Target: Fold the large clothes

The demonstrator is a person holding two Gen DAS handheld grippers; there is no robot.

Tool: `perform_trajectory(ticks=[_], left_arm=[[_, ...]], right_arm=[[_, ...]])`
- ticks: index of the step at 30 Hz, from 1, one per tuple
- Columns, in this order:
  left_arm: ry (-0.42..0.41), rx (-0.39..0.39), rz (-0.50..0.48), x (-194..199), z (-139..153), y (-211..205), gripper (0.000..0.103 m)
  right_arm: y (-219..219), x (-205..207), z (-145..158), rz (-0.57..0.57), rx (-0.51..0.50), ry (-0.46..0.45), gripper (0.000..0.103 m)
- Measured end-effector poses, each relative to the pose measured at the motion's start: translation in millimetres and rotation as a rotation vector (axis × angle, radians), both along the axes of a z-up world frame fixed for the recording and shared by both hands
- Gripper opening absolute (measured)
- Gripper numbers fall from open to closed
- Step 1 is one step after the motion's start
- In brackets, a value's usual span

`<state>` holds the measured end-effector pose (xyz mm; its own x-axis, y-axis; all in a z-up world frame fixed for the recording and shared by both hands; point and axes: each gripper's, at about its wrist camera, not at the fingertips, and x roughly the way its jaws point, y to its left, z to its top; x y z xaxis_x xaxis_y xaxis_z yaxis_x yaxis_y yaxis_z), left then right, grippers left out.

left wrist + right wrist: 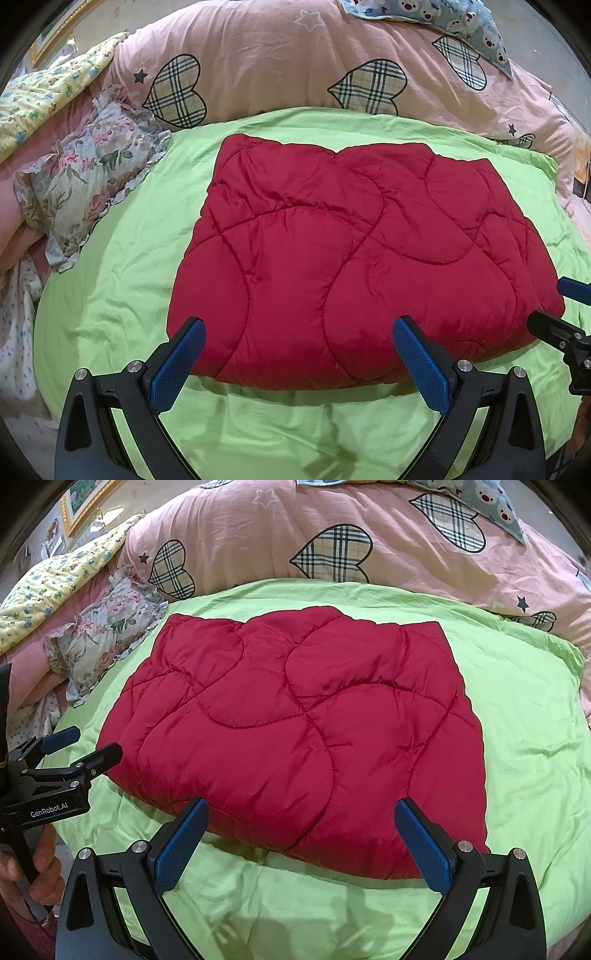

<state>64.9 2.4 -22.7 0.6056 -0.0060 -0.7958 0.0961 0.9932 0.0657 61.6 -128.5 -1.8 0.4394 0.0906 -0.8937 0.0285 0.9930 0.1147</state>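
A red quilted padded garment (351, 258) lies folded into a thick rectangle on the green sheet (118, 295); it also shows in the right wrist view (295, 731). My left gripper (299, 332) is open and empty, hovering over the garment's near edge toward its left corner. My right gripper (301, 812) is open and empty over the near edge toward its right corner. The right gripper also shows at the right edge of the left wrist view (554, 306), and the left gripper at the left of the right wrist view (88, 744), both open beside the garment's corners.
A pink duvet with plaid hearts (295, 62) is heaped behind the garment. A floral frilled pillow (85, 177) lies to the left on the bed. A yellow patterned quilt (48, 92) lies far left. A blue bear-print pillow (461, 22) sits at the back right.
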Motion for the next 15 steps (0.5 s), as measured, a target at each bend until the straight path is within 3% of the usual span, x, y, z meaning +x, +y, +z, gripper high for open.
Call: perform_trajectory(ticks=[15], left_arm=[[0.001, -0.012, 0.002, 3.3, -0.9, 3.7, 0.102]], right_arm=[[1.1, 0.8, -0.7, 0.003, 0.006, -0.003, 0.101]])
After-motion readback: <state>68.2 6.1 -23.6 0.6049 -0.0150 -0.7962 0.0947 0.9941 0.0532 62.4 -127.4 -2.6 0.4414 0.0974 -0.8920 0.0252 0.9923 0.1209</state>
